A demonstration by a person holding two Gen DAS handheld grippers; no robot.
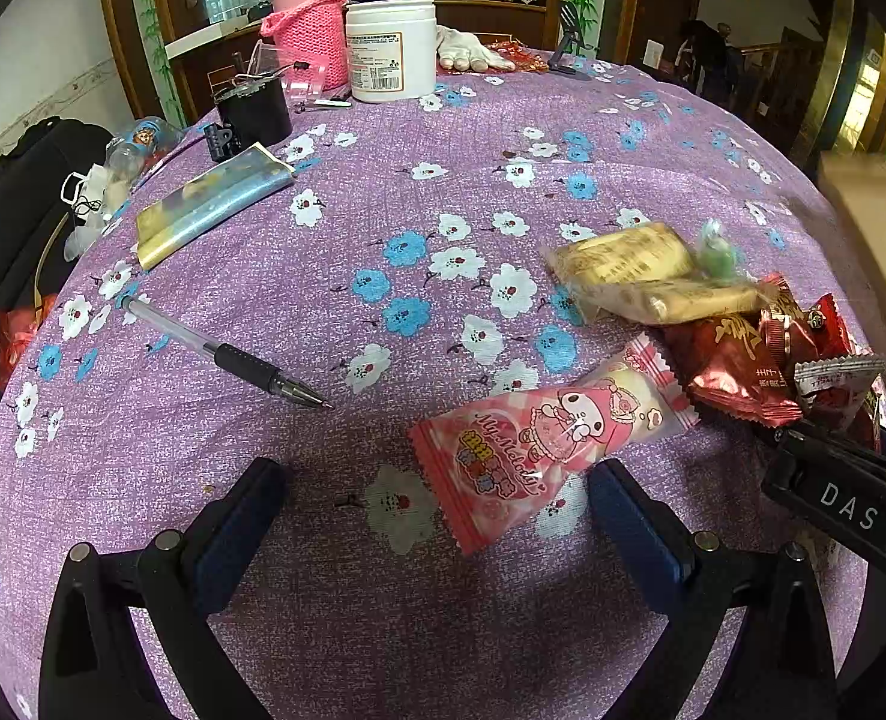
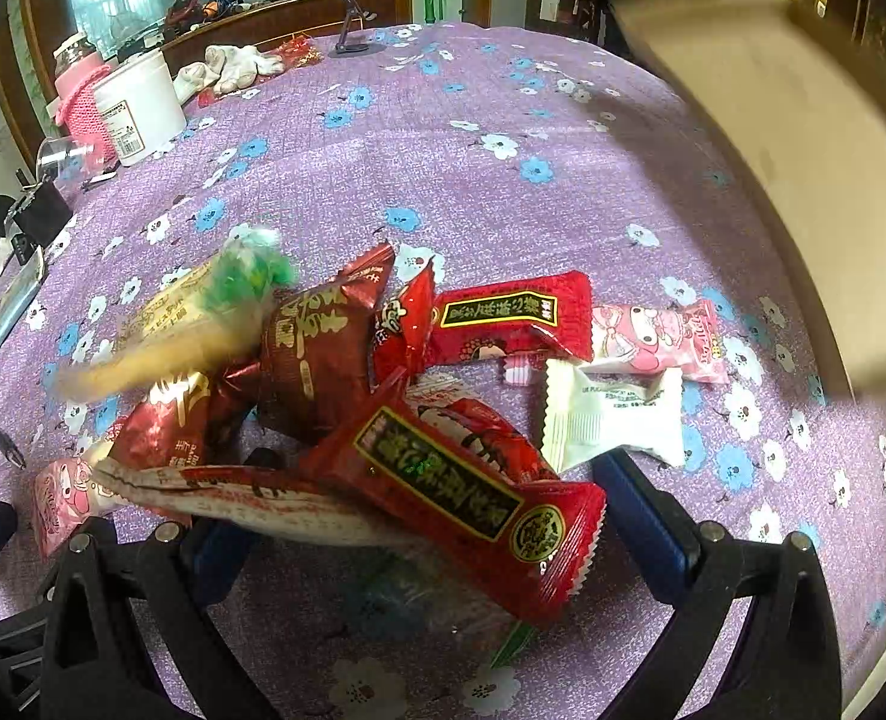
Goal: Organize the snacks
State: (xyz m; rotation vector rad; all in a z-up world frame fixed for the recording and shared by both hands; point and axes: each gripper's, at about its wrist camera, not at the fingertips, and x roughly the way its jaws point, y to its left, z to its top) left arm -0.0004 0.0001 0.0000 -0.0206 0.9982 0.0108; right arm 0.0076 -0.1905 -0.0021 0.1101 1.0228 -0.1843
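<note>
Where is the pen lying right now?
In the left wrist view, the pen lies on the purple tablecloth, left of the pink snack packet.

Each hand-held gripper (image 1: 437, 516) (image 2: 425, 510) has black angular plastic fingers with blue pads (image 1: 635, 534) and silver screws; one body reads "DAS".

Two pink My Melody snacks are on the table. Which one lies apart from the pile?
The pink snack before the left hand-held gripper; the other pink snack touches the red packets.
</note>
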